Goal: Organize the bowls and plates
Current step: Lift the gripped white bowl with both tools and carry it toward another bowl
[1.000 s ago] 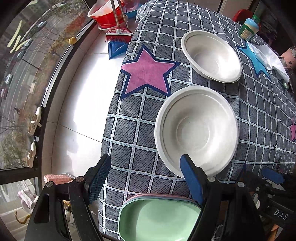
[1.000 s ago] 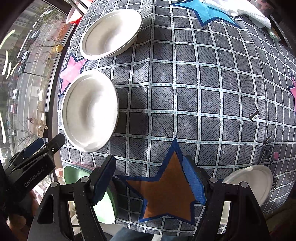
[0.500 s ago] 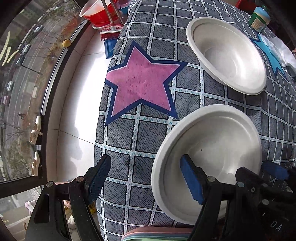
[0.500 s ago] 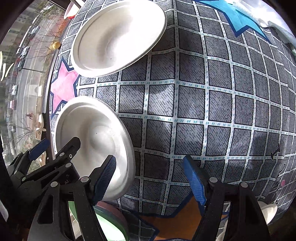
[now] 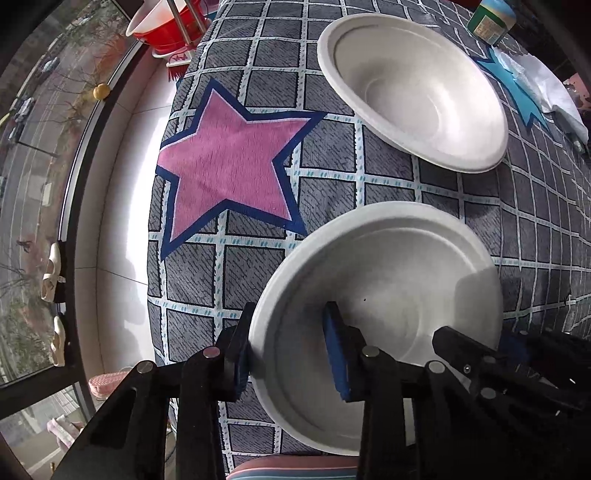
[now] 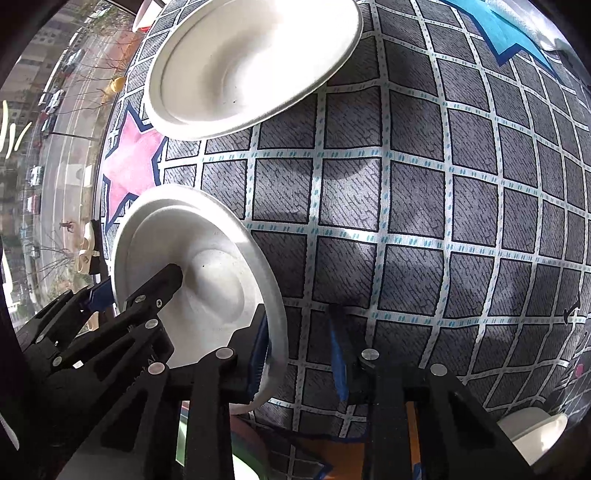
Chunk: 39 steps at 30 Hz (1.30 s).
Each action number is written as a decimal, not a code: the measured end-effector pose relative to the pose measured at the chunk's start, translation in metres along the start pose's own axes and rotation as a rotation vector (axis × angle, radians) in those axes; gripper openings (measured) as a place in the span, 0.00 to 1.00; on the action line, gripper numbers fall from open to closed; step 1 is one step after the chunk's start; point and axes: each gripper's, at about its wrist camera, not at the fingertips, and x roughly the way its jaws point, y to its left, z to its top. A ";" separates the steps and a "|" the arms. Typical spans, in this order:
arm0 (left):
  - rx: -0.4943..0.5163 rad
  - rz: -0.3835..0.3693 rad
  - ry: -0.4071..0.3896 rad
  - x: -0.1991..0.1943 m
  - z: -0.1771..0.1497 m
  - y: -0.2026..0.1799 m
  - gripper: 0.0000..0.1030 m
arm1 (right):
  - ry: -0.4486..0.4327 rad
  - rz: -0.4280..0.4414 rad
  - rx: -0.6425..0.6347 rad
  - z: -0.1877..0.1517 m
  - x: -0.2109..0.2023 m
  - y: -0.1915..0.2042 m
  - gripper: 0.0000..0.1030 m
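A white paper plate (image 5: 388,280) lies at the near edge of the checked tablecloth (image 5: 332,177). My left gripper (image 5: 288,350) straddles its left rim, one finger outside, one inside; the jaws are partly closed, not visibly clamped. My right gripper (image 6: 299,347) straddles the same plate's right rim (image 6: 273,314), jaws also narrowed. A second white plate (image 5: 410,92) lies farther back; it also shows in the right wrist view (image 6: 251,62).
A pink and green plate stack (image 5: 295,469) sits at the near table edge. Another white dish (image 6: 532,432) lies at the near right. A bottle (image 5: 487,18) and white cloth (image 5: 546,88) are at the far right. The table's left edge drops to the floor.
Both grippers moved forward onto the near white plate and narrowed their jaws around its opposite rims. The plate now looks tilted or slightly raised on the left.
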 end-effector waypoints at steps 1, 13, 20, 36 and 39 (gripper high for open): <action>0.013 0.017 -0.006 -0.001 -0.001 -0.004 0.38 | 0.007 0.002 -0.004 -0.002 0.006 0.005 0.25; 0.117 -0.011 0.016 0.001 -0.021 -0.036 0.38 | 0.051 0.039 0.056 -0.050 0.013 -0.025 0.25; 0.164 -0.023 0.034 0.002 -0.042 -0.068 0.38 | 0.062 0.058 0.098 -0.083 0.014 -0.050 0.25; 0.197 -0.050 0.023 -0.022 -0.064 -0.108 0.32 | 0.025 0.068 0.119 -0.130 -0.018 -0.093 0.25; 0.204 -0.054 0.005 -0.035 -0.072 -0.110 0.32 | 0.006 0.069 0.121 -0.136 -0.031 -0.106 0.25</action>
